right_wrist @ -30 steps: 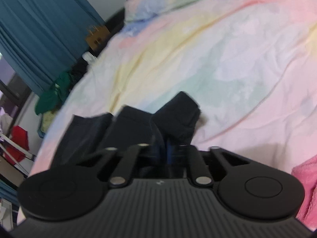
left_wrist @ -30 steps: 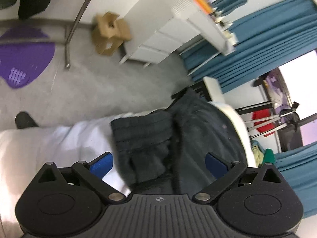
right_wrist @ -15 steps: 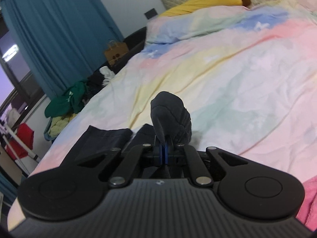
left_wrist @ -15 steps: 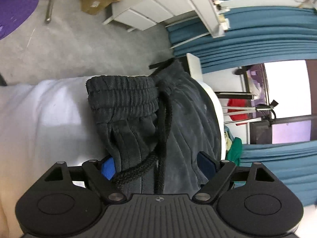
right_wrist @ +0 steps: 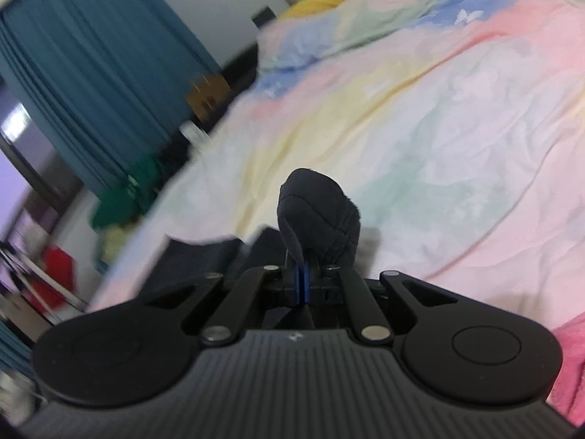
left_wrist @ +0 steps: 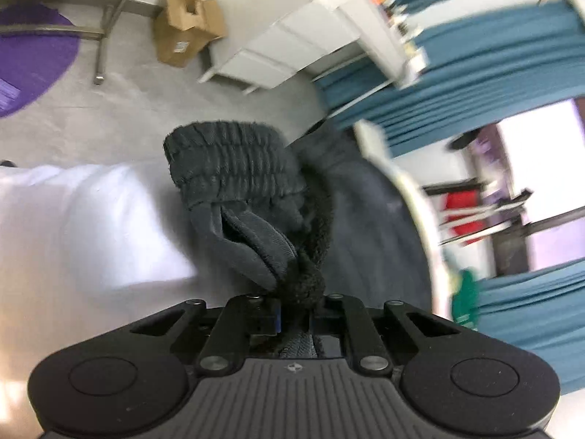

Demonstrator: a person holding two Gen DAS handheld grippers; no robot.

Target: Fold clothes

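The left gripper (left_wrist: 294, 314) is closing on the dark grey corduroy trousers (left_wrist: 234, 168) near the drawstring; the right gripper (right_wrist: 302, 285) pinches another bunched part above the pastel rainbow duvet (right_wrist: 438, 128). Grasping stage; next, probably lift and spread.

An open cardboard box (left_wrist: 188, 23) is seen on the grey floor beside white drawers (left_wrist: 289, 49); teal curtains (left_wrist: 471, 73) are hung behind. A pastel bedspread (right_wrist: 438, 117) is spread across the bed.
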